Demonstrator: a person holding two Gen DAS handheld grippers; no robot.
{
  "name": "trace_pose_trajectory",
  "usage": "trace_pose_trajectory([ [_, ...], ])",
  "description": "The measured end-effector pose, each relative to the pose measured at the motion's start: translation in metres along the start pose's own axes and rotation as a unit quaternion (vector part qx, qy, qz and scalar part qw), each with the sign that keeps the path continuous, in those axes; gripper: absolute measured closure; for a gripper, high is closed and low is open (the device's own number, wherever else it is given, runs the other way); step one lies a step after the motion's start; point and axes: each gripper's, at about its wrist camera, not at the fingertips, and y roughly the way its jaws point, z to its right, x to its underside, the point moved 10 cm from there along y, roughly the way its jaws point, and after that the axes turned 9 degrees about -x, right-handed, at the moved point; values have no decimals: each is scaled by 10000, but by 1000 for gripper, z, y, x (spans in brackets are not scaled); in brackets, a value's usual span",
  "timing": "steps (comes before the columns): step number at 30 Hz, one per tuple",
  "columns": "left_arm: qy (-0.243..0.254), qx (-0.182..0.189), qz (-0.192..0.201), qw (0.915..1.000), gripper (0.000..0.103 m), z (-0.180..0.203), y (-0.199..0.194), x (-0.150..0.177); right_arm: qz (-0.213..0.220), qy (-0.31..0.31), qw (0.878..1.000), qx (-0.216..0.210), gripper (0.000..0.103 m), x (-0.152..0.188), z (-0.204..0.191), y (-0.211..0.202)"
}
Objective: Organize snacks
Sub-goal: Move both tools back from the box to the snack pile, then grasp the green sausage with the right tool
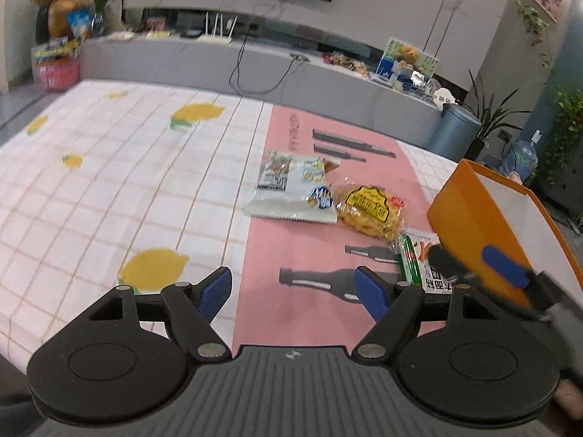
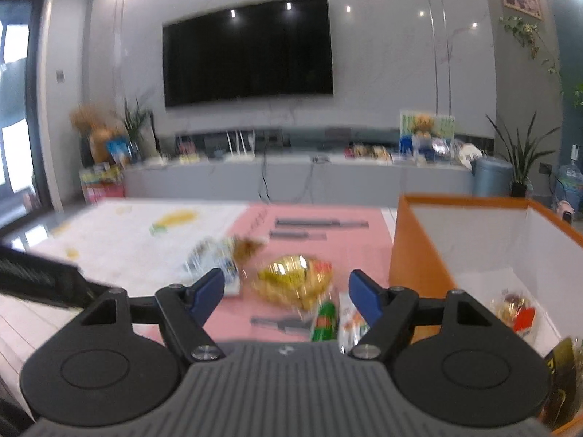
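Orange box (image 2: pixel 411 255) rt edge | snacks (image 1: pixel 368 211) mid-mat – lemon cloth (image 1: pixel 91 189) bare

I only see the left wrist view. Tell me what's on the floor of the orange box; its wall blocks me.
Observer: The orange box already holds a red-and-gold packet on its white floor.
Operator: Report anything else in there.
Observer: A dark packet with yellow print lies nearer the camera, cut off by the frame edge.
Operator: Give me the right gripper's jaws.
Observer: The right gripper is open, with nothing between its jaws; the yellow snack bag lies beyond them.
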Motion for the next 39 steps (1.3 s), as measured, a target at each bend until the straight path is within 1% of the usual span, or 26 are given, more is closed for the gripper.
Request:
trace_pose_trajectory([
  [1, -17, 11, -51, 10000, 14, -1, 2, 1, -193, -21, 9998, 69, 37, 7, 1, 9],
  [2, -23, 19, -92, 10000, 14, -1, 3, 2, -344, -18, 9994, 105, 44, 13, 2, 17],
  [3, -22, 25, -109, 9999, 14, -2, 3, 3, -487, -1, 9987, 128, 45, 19, 4, 25],
  [7, 31, 22, -128, 9999, 14, -2, 5, 7, -859, -26, 9958, 330, 45, 36, 12, 51],
  [9, 61, 28, -153, 9999, 14, -2, 6, 8, -968, -17, 9948, 322, 45, 40, 14, 61],
  [12, 67, 52, -220, 9997, 14, -2, 8, 10, -1074, -23, 9939, 257, 46, 46, 13, 71],
  [16, 6, 90, -341, 9994, 14, -2, 13, 13, -1099, -321, 9930, 300, 48, 48, 6, 78],
  [17, -24, 116, -390, 9992, 14, -2, 14, 14, -1105, -324, 9929, 304, 55, 49, 5, 80],
  [20, -101, 144, -475, 9987, 14, -4, 16, 16, -1061, -87, 9941, 225, 63, 49, 8, 80],
  [21, -116, 131, -479, 9987, 14, -5, 16, 16, -1058, -48, 9942, 210, 73, 49, 9, 80],
  [22, -126, 118, -474, 9987, 14, -6, 17, 16, -1060, -46, 9942, 193, 76, 49, 9, 80],
  [28, -142, 101, -460, 9988, 14, -6, 17, 15, -1115, -42, 9936, 157, 77, 50, 9, 75],
  [35, -90, 122, -489, 9987, 14, -1, 17, 18, -1286, 14, 9917, 78, 78, 56, 2, 62],
  [39, -3, 148, -537, 9984, 14, 3, 18, 22, -1209, -114, 9925, 112, 78, 58, -2, 62],
])
